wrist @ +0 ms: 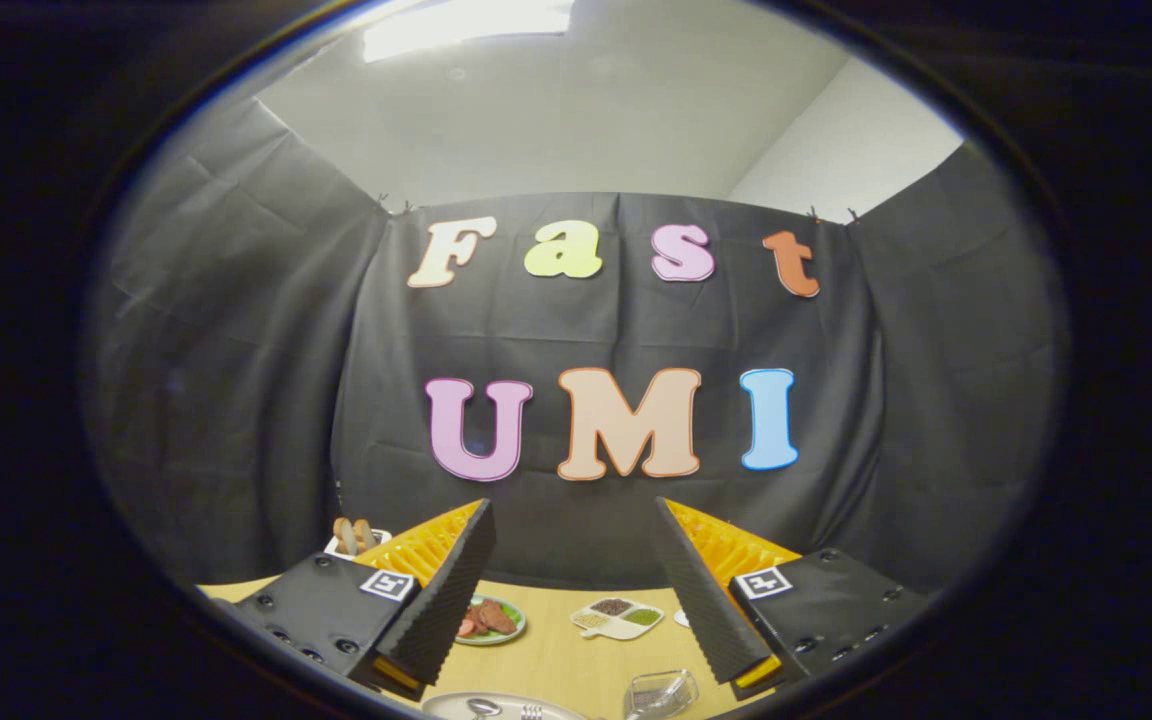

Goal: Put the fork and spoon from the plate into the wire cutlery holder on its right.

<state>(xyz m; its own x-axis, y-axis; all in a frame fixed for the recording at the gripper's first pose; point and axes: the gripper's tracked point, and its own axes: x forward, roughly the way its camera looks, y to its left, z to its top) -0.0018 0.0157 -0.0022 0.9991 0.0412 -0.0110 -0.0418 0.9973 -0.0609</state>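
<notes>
Two fingers of the gripper (576, 560) stand wide apart above the plate (456, 705) at bottom centre; best lower squarely over the spoon (482, 708).

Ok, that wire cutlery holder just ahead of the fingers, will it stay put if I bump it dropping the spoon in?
Probably not firmly. The wire cutlery holder looks like thin open wire, so likely light and apt to slide or tip on the smooth wooden table. It appears empty, so nothing weighs it down. The gripper is open and apart from it.
</notes>
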